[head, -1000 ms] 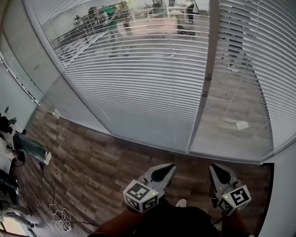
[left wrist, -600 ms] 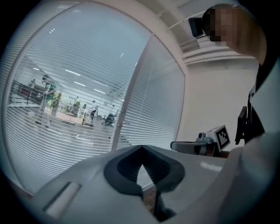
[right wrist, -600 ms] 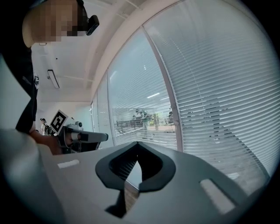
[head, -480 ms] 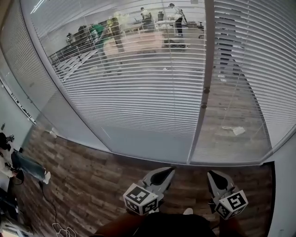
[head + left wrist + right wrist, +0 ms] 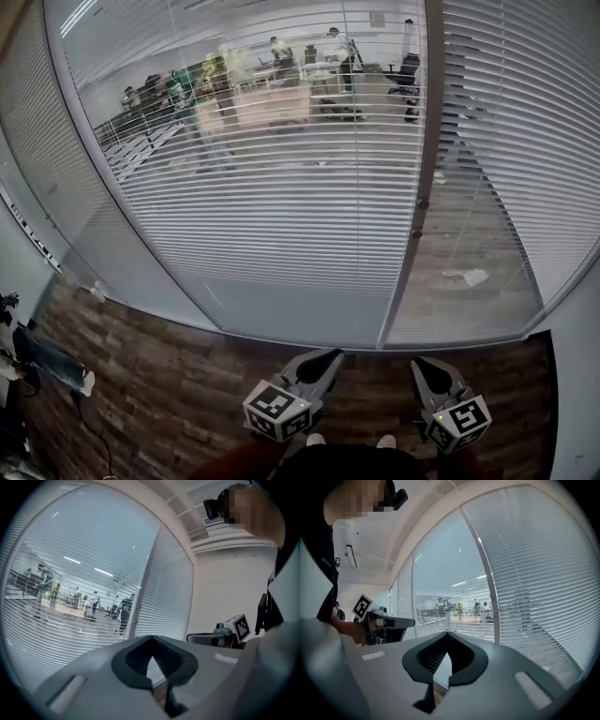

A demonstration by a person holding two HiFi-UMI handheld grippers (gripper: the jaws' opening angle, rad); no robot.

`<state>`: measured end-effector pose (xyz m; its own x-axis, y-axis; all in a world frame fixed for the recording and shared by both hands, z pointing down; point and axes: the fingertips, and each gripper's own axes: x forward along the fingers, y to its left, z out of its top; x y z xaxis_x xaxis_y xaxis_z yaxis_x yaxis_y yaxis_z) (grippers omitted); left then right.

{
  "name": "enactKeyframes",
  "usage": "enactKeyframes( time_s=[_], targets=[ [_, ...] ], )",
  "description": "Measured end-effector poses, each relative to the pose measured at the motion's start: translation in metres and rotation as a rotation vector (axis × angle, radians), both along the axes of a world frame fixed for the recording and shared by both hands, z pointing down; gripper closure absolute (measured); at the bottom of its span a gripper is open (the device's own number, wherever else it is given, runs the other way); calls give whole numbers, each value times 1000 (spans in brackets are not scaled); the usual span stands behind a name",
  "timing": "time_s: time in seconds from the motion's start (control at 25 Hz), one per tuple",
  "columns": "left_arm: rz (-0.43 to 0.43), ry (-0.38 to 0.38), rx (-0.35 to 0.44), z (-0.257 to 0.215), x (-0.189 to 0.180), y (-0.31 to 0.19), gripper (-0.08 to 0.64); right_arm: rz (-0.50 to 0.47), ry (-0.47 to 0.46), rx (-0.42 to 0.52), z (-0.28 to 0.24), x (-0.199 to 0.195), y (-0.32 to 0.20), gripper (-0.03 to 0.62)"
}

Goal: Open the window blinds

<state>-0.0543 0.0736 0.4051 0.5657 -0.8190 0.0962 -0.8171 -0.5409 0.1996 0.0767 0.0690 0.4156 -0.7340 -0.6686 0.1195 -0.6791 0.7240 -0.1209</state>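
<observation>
White slatted window blinds [image 5: 281, 197] hang over a glass wall ahead, their slats partly tilted so the room behind shows through. A second blind panel [image 5: 525, 159] lies right of a grey upright frame post [image 5: 415, 206]. My left gripper [image 5: 325, 359] and right gripper [image 5: 422, 367] are held low, side by side, both pointing at the foot of the blinds and well short of them. Both are shut with nothing in them. In the left gripper view the left gripper [image 5: 151, 641] faces the blinds [image 5: 70, 597]. The right gripper [image 5: 447, 635] faces the blinds [image 5: 525, 573] too.
Wood-pattern floor [image 5: 159, 375] runs up to the glass. Dark gear and a cable lie at the far left [image 5: 37, 361]. A white wall [image 5: 577, 375] closes the right side. People and desks [image 5: 281, 66] show beyond the glass.
The view has come closer to the blinds and tilted up, so more of the room beyond shows. Both grippers have drifted a little lower in the picture, still shut.
</observation>
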Motion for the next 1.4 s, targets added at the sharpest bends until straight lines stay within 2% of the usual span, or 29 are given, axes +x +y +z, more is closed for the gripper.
enactKeyframes(
  time_s=[0.2,0.36,0.48,0.88,1.4],
  targets=[
    [13,19,15,-1,-1,5,559,17,1,27,-5,0,7,568],
    [40,17,15,4,14,5,559,25,12,19,0,10,10,568],
    [56,9,18,2,19,1,559,34,-23,1,-12,8,6,568],
    [44,21,-9,7,10,-8,558,20,3,-7,-4,-3,-5,568],
    [17,19,4,8,0,-12,560,24,-3,0,-7,-5,-9,569]
  ],
)
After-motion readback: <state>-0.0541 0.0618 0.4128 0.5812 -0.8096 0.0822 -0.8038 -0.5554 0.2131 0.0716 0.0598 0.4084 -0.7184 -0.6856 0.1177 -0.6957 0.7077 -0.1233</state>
